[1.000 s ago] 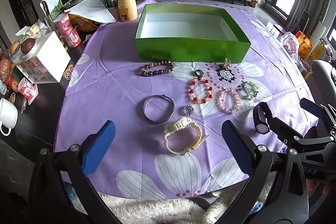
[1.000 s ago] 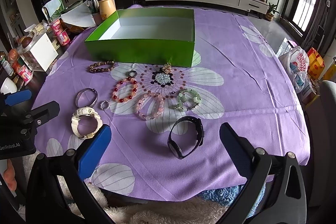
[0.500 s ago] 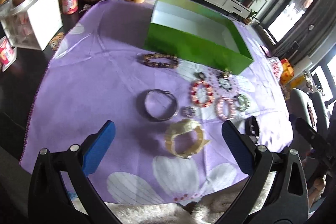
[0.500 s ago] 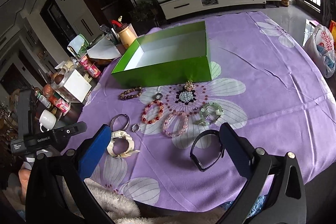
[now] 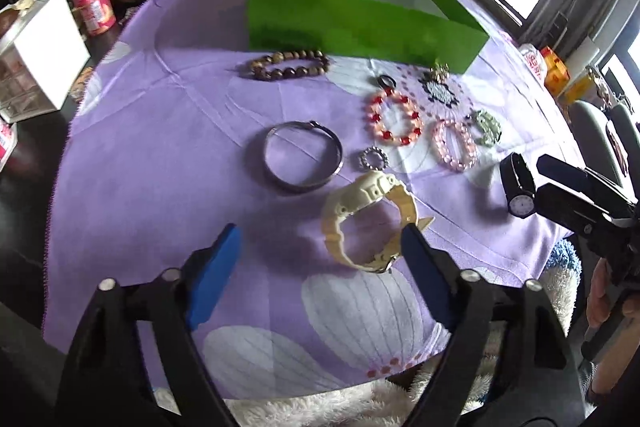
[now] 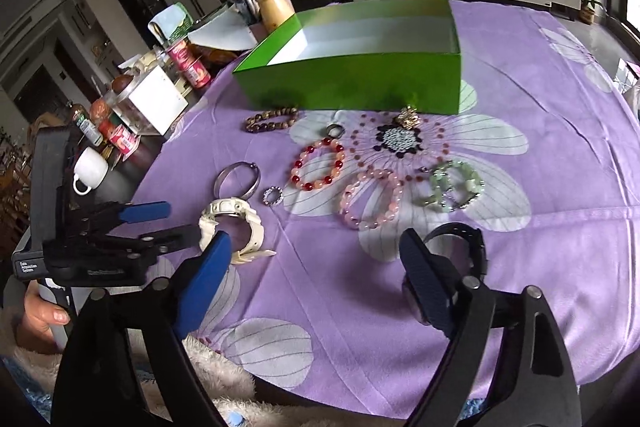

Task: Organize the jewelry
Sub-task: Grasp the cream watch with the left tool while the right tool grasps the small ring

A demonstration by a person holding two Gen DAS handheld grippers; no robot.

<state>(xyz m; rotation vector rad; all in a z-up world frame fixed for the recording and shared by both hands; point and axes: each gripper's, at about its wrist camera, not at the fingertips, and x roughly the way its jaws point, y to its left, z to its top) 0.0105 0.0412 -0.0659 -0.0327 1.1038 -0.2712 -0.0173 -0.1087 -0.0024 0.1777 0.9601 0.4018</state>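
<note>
Left wrist view has my left gripper low over the purple flowered tablecloth, its blue-padded tongs spread wide apart and holding nothing. I see the cream plastic wristwatch lying between the pads, nearer the right-hand one, whose tip hides part of the strap, so I cannot tell whether they touch. Just beyond lie the plain silver metal bangle and a small beaded silver ring. Farther back, the dark brown wooden bead bracelet rests near the front wall of the open green cardboard box.

From the right wrist view, my right gripper is likewise spread and empty, with the black wristwatch on the cloth close by its right-hand pad. Past it I make out the red and peach bead bracelet, the pink bead bracelet and the pale green stone bracelet, all lying separately on the cloth
</note>
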